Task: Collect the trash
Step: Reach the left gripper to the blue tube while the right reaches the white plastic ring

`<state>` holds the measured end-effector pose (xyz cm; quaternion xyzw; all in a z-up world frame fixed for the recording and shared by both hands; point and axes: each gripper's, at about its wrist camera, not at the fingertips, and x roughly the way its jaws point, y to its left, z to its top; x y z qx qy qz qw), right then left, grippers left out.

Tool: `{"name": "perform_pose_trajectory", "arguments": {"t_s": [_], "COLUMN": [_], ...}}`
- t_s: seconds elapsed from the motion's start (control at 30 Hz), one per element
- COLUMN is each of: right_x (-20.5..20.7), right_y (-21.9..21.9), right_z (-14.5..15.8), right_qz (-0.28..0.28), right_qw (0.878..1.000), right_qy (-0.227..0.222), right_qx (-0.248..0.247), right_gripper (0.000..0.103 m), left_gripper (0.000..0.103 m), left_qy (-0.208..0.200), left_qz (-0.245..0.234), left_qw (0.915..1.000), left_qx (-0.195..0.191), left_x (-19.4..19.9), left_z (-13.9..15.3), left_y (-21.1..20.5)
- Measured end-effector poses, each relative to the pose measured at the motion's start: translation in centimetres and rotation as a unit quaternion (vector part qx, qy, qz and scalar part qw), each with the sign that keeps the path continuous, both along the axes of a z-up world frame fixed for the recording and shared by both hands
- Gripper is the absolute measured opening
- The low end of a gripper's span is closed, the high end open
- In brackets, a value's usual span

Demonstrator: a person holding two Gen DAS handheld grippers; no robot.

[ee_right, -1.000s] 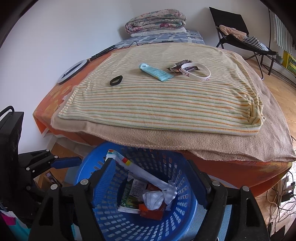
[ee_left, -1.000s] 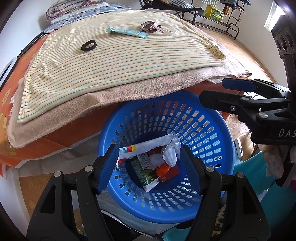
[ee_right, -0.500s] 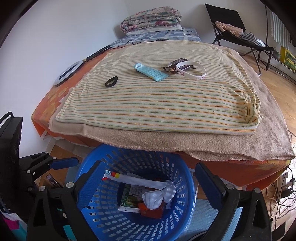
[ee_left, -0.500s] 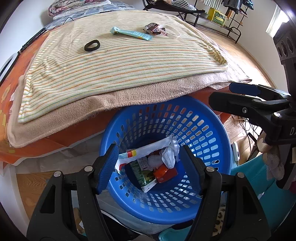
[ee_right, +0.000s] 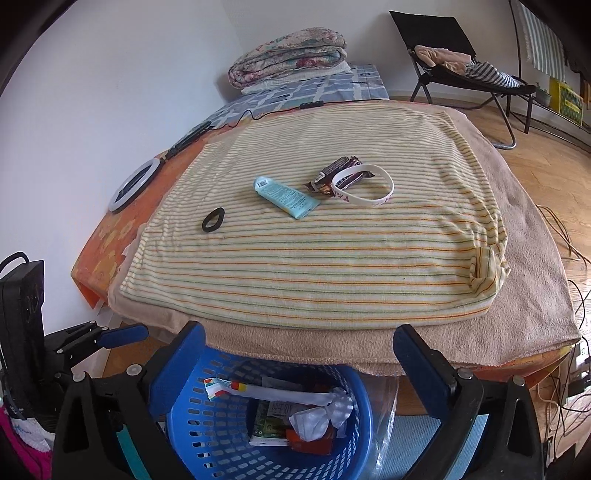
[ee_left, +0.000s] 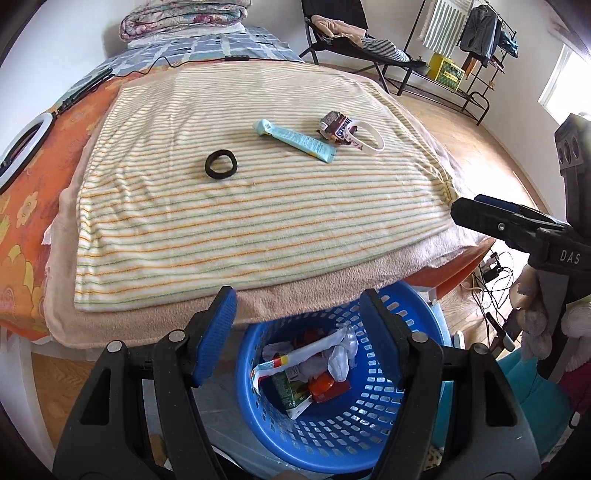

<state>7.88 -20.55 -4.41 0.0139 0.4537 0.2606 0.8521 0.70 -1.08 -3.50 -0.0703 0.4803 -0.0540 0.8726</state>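
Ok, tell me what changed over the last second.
Both tools rose from the blue basket toward the bed; more of the striped blanket shows. The right tool is opening wide, nothing between its pads; the long wrapper lies in the basket. The left tool kept its gap, empty. Tube, black ring, wristband unmoved.

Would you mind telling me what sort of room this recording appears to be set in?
Most likely a bedroom in a home. A bed covered by a striped blanket fills the view, folded quilts are stacked at its far end, and a clothes rack stands by the wall on a wooden floor.
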Motion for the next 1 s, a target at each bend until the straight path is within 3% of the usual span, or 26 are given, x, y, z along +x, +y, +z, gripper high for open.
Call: {"name": "perform_pose_trajectory", "arguments": {"t_s": [0.27,0.53,0.77,1.0], "right_x": [4.5,9.7,14.1,17.7], "right_y": [-1.1,-1.6,-1.8,-1.6], "right_z": [1.9,1.2,-0.7,-2.6], "right_qz": [-0.021,-0.026,-0.038,-0.048], "right_qw": [0.999,1.0,0.998,0.996], "right_qy": [-0.03,0.007,0.043,0.073], "right_qx": [-0.017,-0.007,0.005,0.017], "right_gripper": [0.1,0.086,0.072,0.059], "left_gripper": [0.071,0.058,0.056,0.053], "left_qy": [-0.018,-0.001,0.016,0.034], "left_qz": [0.024,0.05,0.071,0.087], "left_qw": [0.9995,0.9971,0.9922,0.9905], "left_qx": [-0.008,-0.057,-0.101,-0.101], "left_x": [5.3,10.7,14.6,18.0], "left_z": [2.0,1.3,0.0,-1.7], "left_y": [2.2,3.4,3.7,3.8]}}
